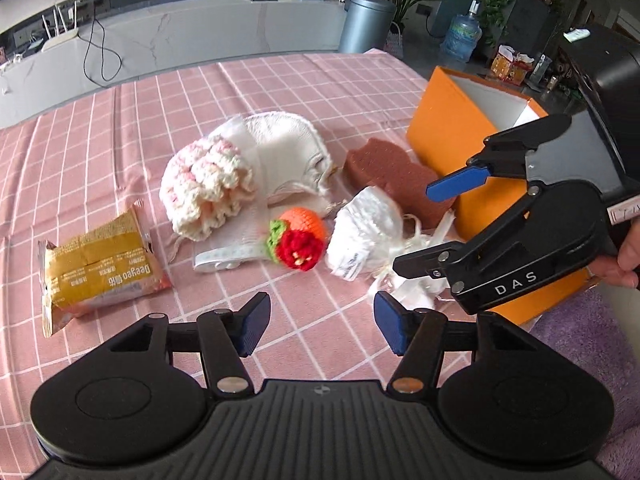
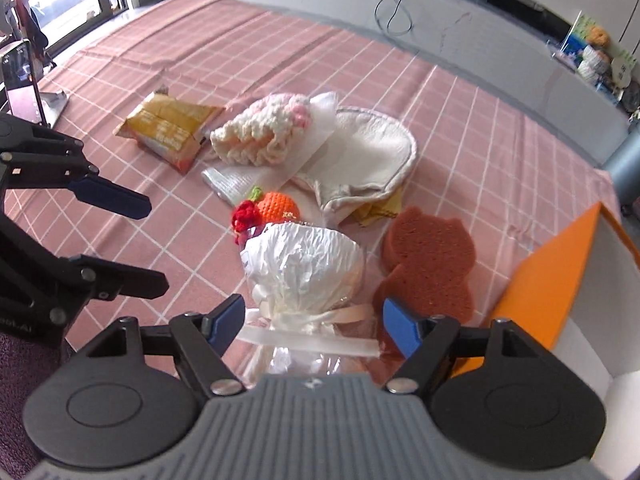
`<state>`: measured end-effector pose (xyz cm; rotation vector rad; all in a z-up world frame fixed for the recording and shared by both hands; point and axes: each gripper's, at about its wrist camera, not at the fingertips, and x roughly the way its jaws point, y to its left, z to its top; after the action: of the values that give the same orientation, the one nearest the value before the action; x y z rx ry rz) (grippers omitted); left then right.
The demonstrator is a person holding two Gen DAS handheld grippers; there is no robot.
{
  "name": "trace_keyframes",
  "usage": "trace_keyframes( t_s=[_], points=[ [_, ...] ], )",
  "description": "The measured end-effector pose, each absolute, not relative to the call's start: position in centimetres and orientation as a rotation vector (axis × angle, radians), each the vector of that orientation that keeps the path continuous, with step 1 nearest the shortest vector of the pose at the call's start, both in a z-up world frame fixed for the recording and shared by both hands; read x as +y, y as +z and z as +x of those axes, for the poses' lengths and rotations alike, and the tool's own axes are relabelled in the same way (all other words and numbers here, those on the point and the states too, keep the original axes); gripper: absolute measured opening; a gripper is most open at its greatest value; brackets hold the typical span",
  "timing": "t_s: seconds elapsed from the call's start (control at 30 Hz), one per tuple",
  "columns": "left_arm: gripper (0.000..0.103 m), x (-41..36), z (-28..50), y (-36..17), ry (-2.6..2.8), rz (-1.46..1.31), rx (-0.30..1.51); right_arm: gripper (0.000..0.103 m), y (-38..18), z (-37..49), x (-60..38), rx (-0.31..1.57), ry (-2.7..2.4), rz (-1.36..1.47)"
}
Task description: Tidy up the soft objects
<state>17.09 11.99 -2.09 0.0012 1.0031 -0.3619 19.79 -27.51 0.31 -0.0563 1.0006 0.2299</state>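
Left wrist view: low over pink checked cloth (image 1: 120, 128), facing orange box (image 1: 444, 128) at frame right. Right wrist view: closer, box (image 2: 552, 276) lower right. Both share the central pile.

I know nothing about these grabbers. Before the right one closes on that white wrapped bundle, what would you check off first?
1. Right gripper open: ok, fingers spread wide.
2. White wrapped bundle between its fingers: ok, the ribbon-tied neck lies in the gap.
3. Brown sponge out of the way: cannot tell, it lies close by the right finger.
4. Left gripper clear: ok, open, holding nothing.
5. Orange box open: ok.
6. Crochet fruit apart from bundle: cannot tell.
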Motion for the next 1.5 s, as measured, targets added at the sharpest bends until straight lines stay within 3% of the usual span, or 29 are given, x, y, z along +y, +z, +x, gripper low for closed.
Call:
trace_keyframes(
  t_s=[0.4,0.63,1.07,1.5],
  points=[
    [0.071,12.9,19.5,-4.5,-0.387,-0.042,1.046,0.080,4.7,17.1,-22.9,0.802,0.331,-0.126],
    [0.071,12.6,19.9,-4.4,-0.431,-0.020,1.028,0.066,5.2,17.1,-17.9,0.749,0.492,-0.163],
    [0.071,8.8,21.9,-4.5,-0.501,0.308,0.972,0.061,1.0,21.7,-8.7,0.876,0.637,-0.365],
    [0.060,7.9,25.2,-7.0,-0.484,0.180,1.069,0.062,-4.8,28.2,-3.1,1.107,0.690,-0.460]
  ],
)
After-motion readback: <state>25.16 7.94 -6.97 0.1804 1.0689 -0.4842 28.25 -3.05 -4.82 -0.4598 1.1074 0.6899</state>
